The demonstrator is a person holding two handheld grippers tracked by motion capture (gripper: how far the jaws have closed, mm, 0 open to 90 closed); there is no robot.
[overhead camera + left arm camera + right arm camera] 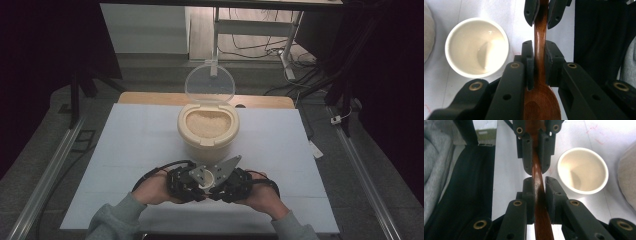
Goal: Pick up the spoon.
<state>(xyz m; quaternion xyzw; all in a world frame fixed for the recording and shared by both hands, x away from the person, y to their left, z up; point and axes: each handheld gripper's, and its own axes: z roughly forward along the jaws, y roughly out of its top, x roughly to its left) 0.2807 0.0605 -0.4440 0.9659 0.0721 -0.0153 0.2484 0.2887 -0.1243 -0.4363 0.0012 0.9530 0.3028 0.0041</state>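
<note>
A brown wooden spoon (540,35) runs between my two grippers, which meet tip to tip at the table's near middle. My left gripper (539,48) is shut on the neck just above the spoon's bowl (541,105). My right gripper (538,182) is shut on the handle (542,220), its jaws close against the wood. In the high view, the left gripper (186,182) and right gripper (231,184) flank a small white cup (205,178). The cup (476,47) stands upright beside the spoon and looks empty (582,171).
A cream rice container (207,142) full of rice (207,123) stands just beyond the cup, its clear lid (210,84) raised. The white table sheet (125,145) spreads to both sides. Grey sleeves (107,222) come in over the front edge.
</note>
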